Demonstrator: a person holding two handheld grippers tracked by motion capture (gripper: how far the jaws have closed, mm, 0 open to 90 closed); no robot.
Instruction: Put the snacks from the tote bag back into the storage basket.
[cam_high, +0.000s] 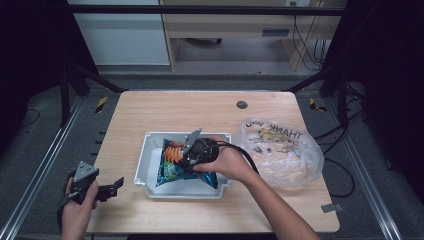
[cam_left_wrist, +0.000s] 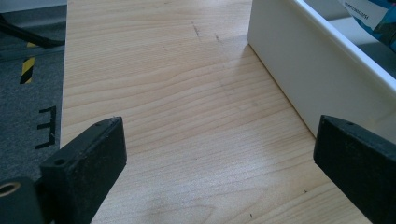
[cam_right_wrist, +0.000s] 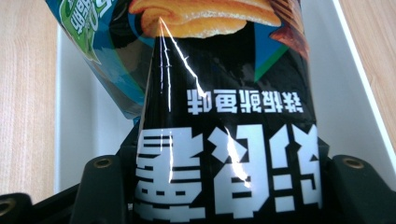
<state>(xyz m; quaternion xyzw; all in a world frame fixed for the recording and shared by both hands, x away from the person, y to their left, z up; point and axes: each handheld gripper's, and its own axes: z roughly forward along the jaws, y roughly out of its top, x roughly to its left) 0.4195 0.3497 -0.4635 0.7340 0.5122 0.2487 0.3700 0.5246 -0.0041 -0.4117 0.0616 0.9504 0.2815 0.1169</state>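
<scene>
A glossy blue and black chip bag (cam_high: 175, 162) lies in the white tray (cam_high: 145, 160) at the table's middle. My right gripper (cam_high: 192, 150) is over the tray, shut on the chip bag (cam_right_wrist: 224, 140); the bag's black end is pinched between the two black jaws in the right gripper view. My left gripper (cam_high: 112, 189) rests at the table's front left corner, to the left of the tray. Its fingers (cam_left_wrist: 88, 163) stand wide apart over bare wood with nothing between them, and the tray's white wall (cam_left_wrist: 317, 79) rises at the right of that view.
A crumpled clear plastic bag (cam_high: 280, 150) with printed lettering lies right of the tray. A small dark round grommet (cam_high: 242, 104) sits near the table's far edge. Black frame posts and cables stand around the table.
</scene>
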